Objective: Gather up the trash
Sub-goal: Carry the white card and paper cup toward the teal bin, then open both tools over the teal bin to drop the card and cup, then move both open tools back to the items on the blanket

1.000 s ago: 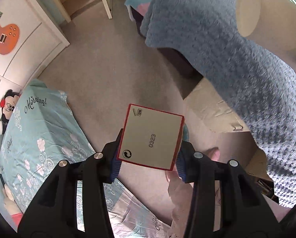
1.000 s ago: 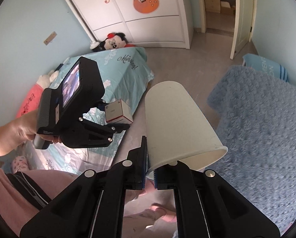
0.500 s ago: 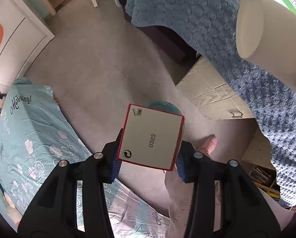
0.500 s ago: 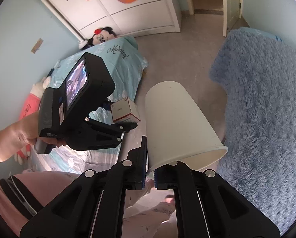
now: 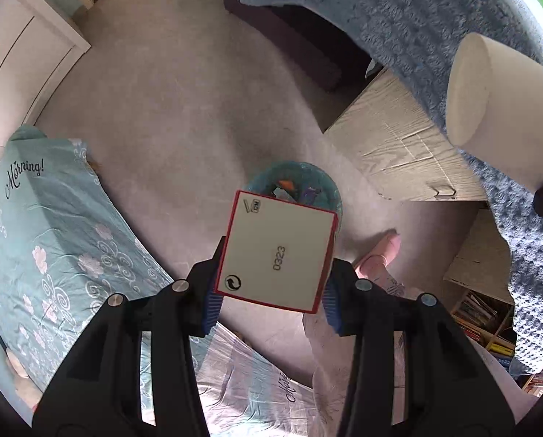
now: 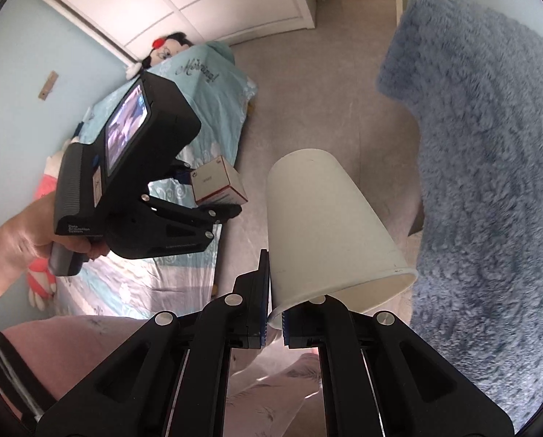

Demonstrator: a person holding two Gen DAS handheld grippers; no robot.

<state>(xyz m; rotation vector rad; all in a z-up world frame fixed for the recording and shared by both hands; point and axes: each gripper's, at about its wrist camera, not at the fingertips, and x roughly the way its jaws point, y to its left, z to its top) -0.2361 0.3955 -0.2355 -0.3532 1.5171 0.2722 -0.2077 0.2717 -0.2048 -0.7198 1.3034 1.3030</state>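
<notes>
Your left gripper (image 5: pixel 271 293) clamps the red-edged box (image 5: pixel 276 251) above the teal bin (image 5: pixel 293 182) | your right gripper (image 6: pixel 275 322) pinches the paper cup's (image 6: pixel 329 225) rim

The box (image 5: pixel 276 251) hangs directly above the bin (image 5: pixel 329 185) on the floor (image 5: pixel 184 102), between two beds.

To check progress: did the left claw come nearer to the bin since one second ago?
Yes. The left claw with its box descended toward the teal bin, which now appears larger.
</notes>
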